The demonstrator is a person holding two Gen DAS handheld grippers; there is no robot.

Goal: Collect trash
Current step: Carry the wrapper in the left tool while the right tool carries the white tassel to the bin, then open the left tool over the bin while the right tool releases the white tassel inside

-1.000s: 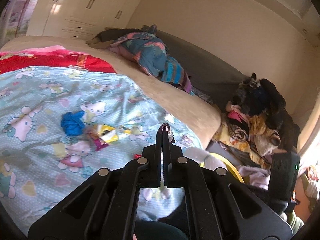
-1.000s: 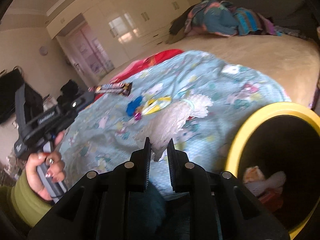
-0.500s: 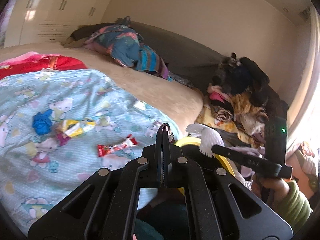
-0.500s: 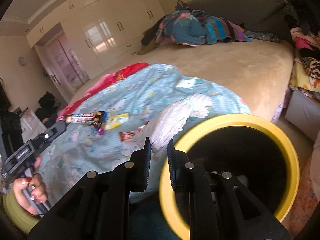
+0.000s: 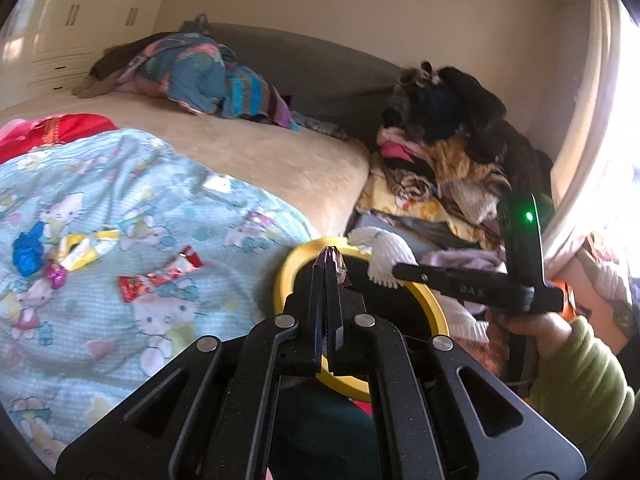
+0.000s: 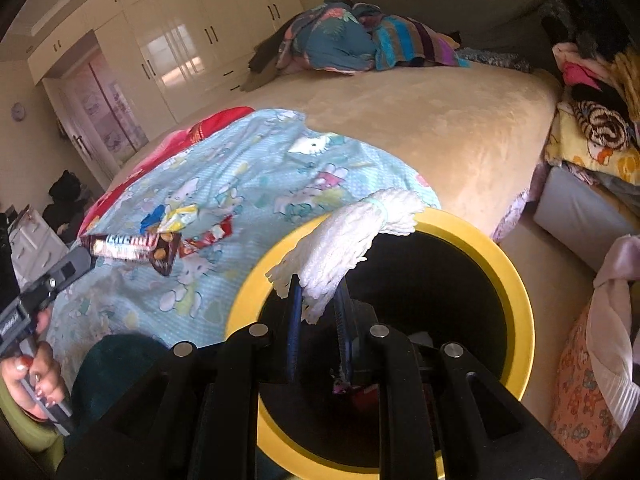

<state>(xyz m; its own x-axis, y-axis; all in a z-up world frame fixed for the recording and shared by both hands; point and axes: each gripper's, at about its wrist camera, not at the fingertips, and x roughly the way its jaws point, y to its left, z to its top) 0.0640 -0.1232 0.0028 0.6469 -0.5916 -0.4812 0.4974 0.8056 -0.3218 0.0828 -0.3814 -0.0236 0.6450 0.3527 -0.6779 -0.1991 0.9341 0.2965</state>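
Observation:
My right gripper (image 6: 318,292) is shut on a white crumpled tissue wad (image 6: 344,248) and holds it over the mouth of the black bin with a yellow rim (image 6: 520,320). My left gripper (image 5: 328,258) is shut on a brown chocolate bar wrapper (image 6: 128,246), seen edge-on at its own tips, just left of the bin rim (image 5: 280,280). On the light blue cartoon sheet (image 5: 120,320) lie a red wrapper (image 5: 160,276), a yellow wrapper (image 5: 84,248), a blue crumpled piece (image 5: 26,250) and a small pink one (image 5: 56,276).
A heap of clothes (image 5: 440,152) rises right of the bed beside the bin. A blue and striped bundle (image 5: 200,76) lies at the bed's far side. White wardrobes (image 6: 180,52) line the back wall. Some scraps (image 6: 352,388) lie inside the bin.
Both grippers have swung right, from over the sheet toward the bin. The tissue wad now hangs over the bin's mouth, and the bin has come into the left wrist view.

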